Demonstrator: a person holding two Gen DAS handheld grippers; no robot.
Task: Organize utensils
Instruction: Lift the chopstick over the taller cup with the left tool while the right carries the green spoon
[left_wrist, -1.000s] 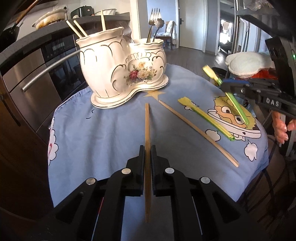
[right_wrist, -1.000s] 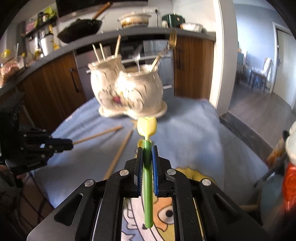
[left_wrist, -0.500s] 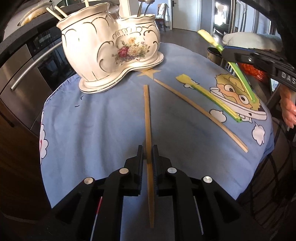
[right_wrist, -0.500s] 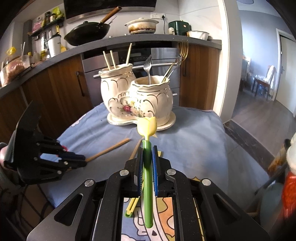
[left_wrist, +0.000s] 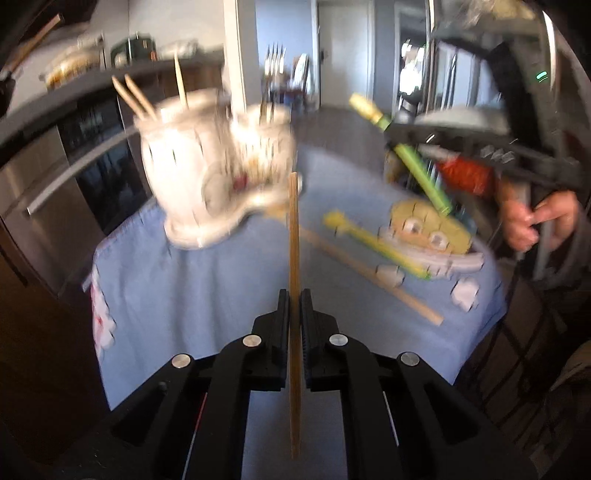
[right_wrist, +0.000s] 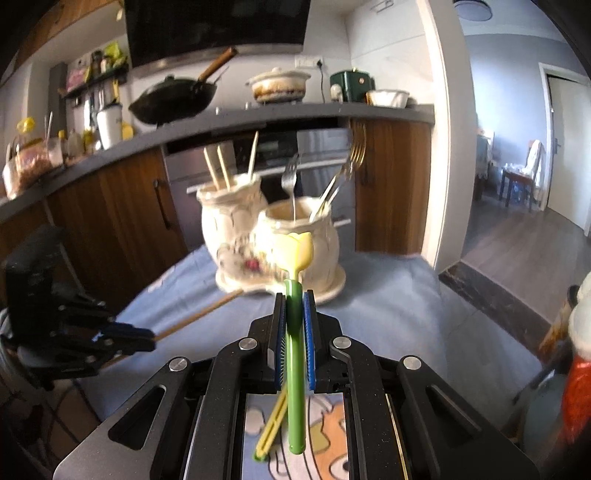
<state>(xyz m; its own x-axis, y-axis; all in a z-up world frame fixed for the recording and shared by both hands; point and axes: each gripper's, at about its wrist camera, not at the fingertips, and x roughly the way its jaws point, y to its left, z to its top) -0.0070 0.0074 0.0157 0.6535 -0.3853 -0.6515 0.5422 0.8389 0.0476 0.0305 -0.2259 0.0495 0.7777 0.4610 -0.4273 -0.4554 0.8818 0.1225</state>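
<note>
Home kitchen: wok (right_wrist: 173, 99) & pot (right_wrist: 279, 85) on counter (right_wrist: 258, 114), built-in oven (right_wrist: 273, 155).

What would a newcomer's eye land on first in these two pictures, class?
Probably the white twin-pot ceramic holder standing at the far end of the blue cloth. Next, the green utensil with a yellow tip clamped in the right gripper, and the wooden chopstick clamped in the left gripper.

Both wrist views near, looking along their tongs, sharing the ceramic holder (left_wrist: 218, 166) (right_wrist: 273, 240)
</note>
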